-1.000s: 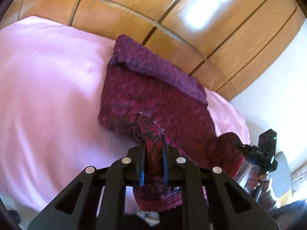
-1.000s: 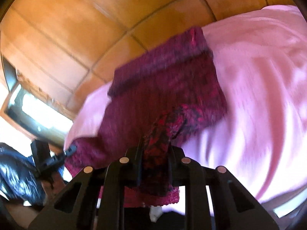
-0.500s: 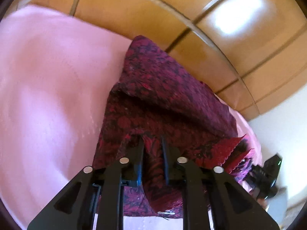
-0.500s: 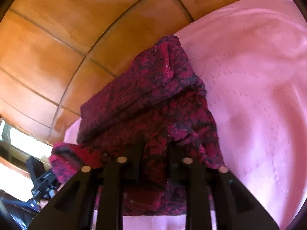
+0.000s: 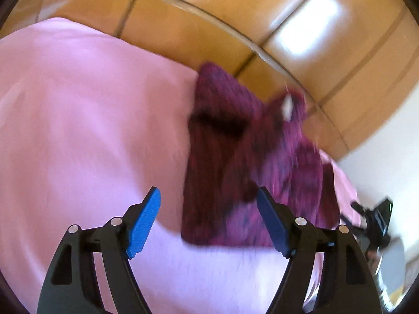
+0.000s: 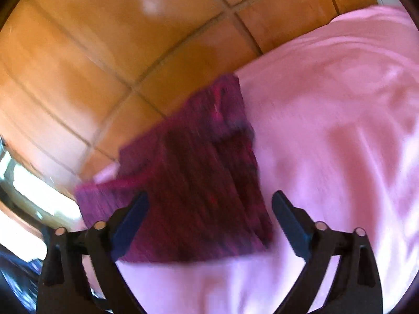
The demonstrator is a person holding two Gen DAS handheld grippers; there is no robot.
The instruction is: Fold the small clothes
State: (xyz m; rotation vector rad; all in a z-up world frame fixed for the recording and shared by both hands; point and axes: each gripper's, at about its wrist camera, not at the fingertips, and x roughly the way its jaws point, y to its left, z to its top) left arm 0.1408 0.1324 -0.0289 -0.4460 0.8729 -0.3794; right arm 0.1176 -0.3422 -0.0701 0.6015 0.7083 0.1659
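Note:
A small dark red patterned garment lies folded over on the pink bed cover. My left gripper hovers just short of its near edge, jaws opening wide, blue pads bare and pressing on nothing. The same garment fills the middle of the right wrist view. My right gripper also hangs above its near edge with jaws opening and no cloth pinched. The right gripper shows at the right edge of the left wrist view. Both views are blurred.
Glossy wooden cupboard doors stand right behind the bed. A white wall is at the right. A bright window shows at the left of the right wrist view. The pink cover spreads wide on either side of the garment.
Both grippers held bunched cloth a second ago, carried it forward over the garment, then let go. Their jaws have spread wide, and the cloth now lies folded on the bed.

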